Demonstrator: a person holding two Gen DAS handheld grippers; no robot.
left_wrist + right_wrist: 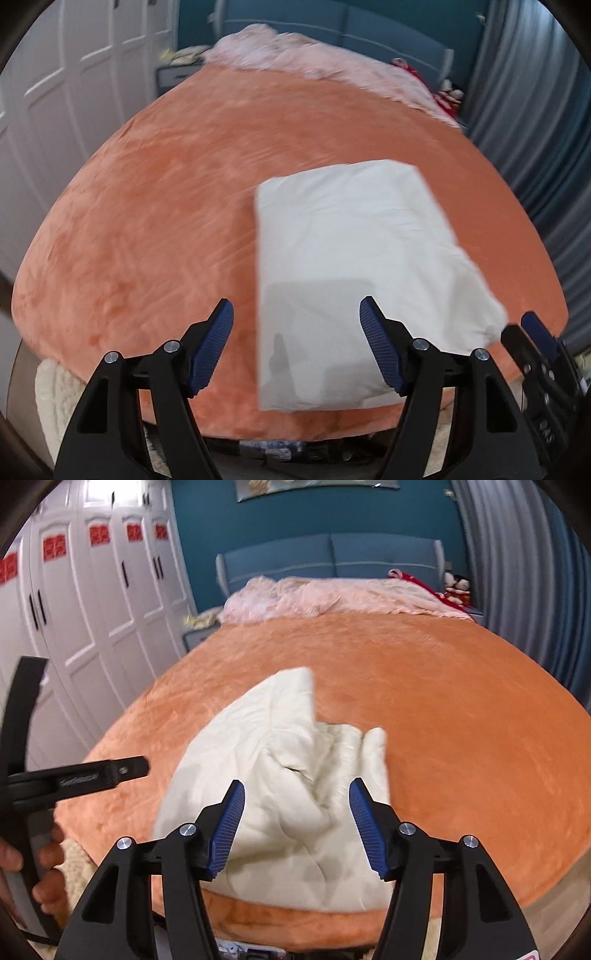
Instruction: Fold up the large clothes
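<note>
your left claw and right claw both hang released and empty above the folded white garment, which lies near the close edge of the orange bed. its right-hand layers look loose and bunched, so a careless brush or a one-layer pinch could likely spring the fold apart.

Wide bare orange bed all around the folded white cloth, pink fluffy blanket piled at the far end, white cupboards close on the left, grey curtain on the right
</note>
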